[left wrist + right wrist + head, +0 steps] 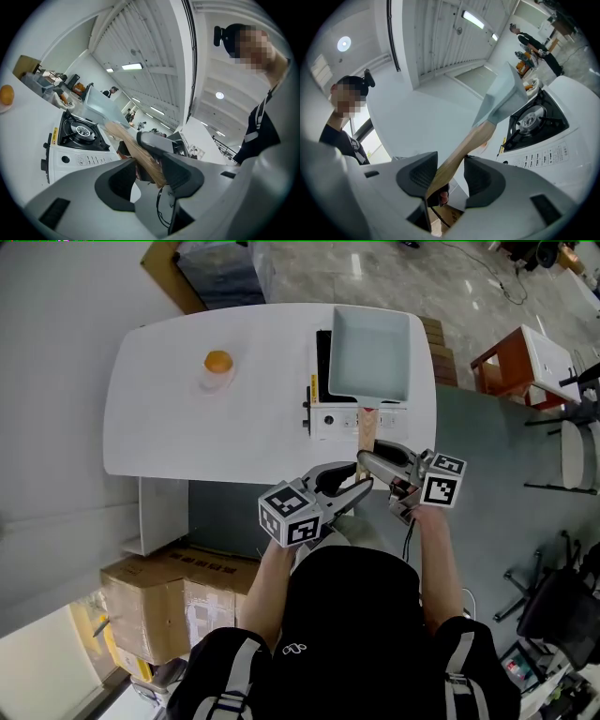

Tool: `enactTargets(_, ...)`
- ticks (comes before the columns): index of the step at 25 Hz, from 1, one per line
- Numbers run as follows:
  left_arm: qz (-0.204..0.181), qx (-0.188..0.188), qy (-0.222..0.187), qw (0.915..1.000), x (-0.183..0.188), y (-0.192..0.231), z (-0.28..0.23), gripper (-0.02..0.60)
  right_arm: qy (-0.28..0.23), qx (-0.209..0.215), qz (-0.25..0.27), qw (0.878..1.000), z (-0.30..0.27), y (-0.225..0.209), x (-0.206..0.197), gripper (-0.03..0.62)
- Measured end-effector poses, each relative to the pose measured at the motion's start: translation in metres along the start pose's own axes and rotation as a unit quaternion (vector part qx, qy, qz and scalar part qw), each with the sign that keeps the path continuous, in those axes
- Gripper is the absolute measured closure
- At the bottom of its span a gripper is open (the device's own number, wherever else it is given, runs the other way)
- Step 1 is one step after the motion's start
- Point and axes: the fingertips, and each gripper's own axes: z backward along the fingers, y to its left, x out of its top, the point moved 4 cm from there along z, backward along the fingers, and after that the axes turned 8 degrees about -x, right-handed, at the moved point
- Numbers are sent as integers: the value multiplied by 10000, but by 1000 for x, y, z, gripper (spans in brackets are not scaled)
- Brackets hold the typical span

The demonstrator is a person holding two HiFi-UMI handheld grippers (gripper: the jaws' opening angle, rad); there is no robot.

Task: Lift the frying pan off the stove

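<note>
A pale square frying pan (370,352) with a wooden handle (367,432) hangs tilted above the white portable stove (339,420) at the table's near right edge. In the right gripper view the pan (501,96) is clear of the bare burner (532,119). My right gripper (370,461) is shut on the handle (461,150), which runs between its pads (450,176). My left gripper (360,487) comes in from the left, and the handle's end (140,152) sits between its jaws (150,171), against the right pad. The burner (83,131) also shows uncovered there.
An orange (217,362) rests on a small clear dish on the white table (187,427), left of the stove. Cardboard boxes (155,601) stand on the floor at lower left. A red stool (506,367) and black chairs (562,606) are at the right.
</note>
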Motion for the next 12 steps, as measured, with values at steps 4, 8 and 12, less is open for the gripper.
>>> enactTargets(4, 102, -11, -36, 9999, -5, -1, 1, 399, 34, 32, -71, 10000, 1, -1, -5, 410)
enactTargets(8, 94, -27, -66, 9999, -7, -7, -1, 399, 3, 94, -104, 9999, 7, 1, -7, 410)
enactTargets(12, 70, -23, -62, 10000, -6, -7, 1, 399, -44, 144, -118, 9998, 5, 2, -7, 408)
